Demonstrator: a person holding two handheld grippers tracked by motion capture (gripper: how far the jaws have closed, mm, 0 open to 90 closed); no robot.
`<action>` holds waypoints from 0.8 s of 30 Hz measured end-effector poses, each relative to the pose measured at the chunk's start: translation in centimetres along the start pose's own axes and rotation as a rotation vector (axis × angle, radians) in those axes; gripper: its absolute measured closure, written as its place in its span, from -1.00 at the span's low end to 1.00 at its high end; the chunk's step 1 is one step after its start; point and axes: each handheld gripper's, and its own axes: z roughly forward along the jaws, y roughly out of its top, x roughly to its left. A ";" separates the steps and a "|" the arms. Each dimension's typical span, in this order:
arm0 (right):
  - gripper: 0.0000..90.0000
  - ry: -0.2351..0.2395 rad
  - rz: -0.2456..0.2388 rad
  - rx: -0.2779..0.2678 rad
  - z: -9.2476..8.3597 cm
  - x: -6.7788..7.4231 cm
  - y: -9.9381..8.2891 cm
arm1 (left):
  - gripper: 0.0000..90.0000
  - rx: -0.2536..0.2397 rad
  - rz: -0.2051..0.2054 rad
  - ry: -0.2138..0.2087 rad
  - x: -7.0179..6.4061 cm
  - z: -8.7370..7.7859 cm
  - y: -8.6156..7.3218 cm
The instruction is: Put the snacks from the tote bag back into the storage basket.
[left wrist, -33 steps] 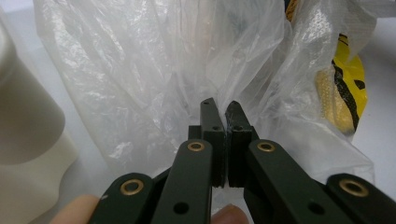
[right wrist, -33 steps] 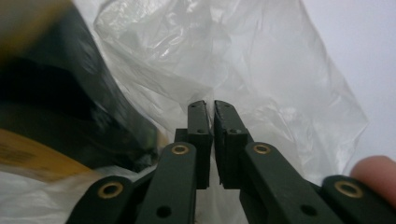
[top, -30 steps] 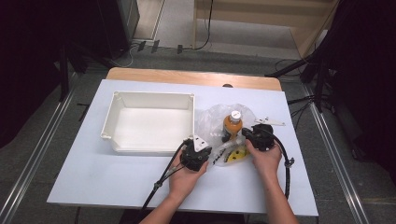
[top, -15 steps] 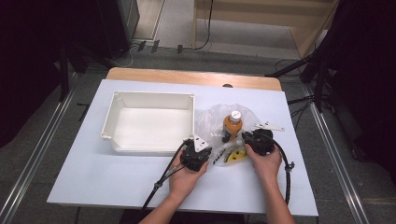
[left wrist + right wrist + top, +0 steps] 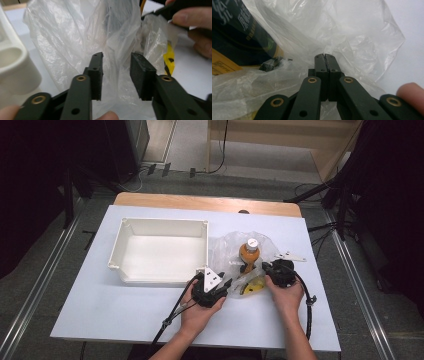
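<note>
High view: one white tray (image 5: 158, 251) on the table (image 5: 100, 310), one clear plastic bag (image 5: 227, 251) just right of it. Inside the bag, one orange bottle (image 5: 249, 254) upright with white cap, and one yellow item (image 5: 253, 286) lying near the front edge. Two grippers at the bag's near side: left gripper (image 5: 223, 285) at the bag's left corner, right gripper (image 5: 266, 270) beside the bottle.

Left gripper view: jaws partly apart, just opened wider, bag film (image 5: 82, 37) between them, pads (image 5: 97, 75) not pressing it. Tray corner (image 5: 15, 62) at left.

Right gripper view: jaws closed together, pinching the bag film (image 5: 342, 35). One dark label at upper left.
</note>
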 end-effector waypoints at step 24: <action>1.00 0.020 0.006 0.002 0.2 -0.1 -0.2 | 1.00 0.181 -0.041 0.007 0.3 3.0 2.4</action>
